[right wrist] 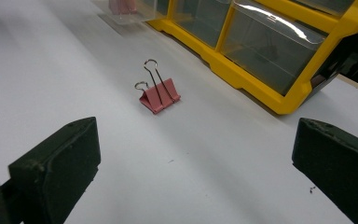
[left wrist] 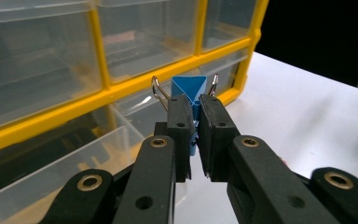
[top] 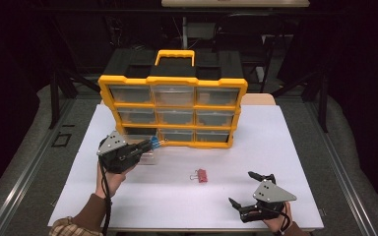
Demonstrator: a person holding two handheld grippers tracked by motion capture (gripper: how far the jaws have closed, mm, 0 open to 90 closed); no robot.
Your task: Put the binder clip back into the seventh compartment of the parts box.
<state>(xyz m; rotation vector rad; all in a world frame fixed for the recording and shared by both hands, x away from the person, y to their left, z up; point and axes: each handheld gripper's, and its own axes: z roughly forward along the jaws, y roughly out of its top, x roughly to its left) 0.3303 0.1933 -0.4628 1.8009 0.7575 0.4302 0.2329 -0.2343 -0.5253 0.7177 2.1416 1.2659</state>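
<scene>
Your left hand-held gripper is clamped on the blue binder clip, raised at the desk's left over the pulled-out clear drawer of the yellow organizer, apparently for dropping in. Your right hand-held gripper waits near right, jaws wide apart, facing the pink binder clip mid-desk.

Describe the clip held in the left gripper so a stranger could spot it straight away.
Start at the yellow drawer cabinet standing on the white table. At its lower left corner the left gripper pinches a blue binder clip. The pink binder clip lies loose on the table.
</scene>
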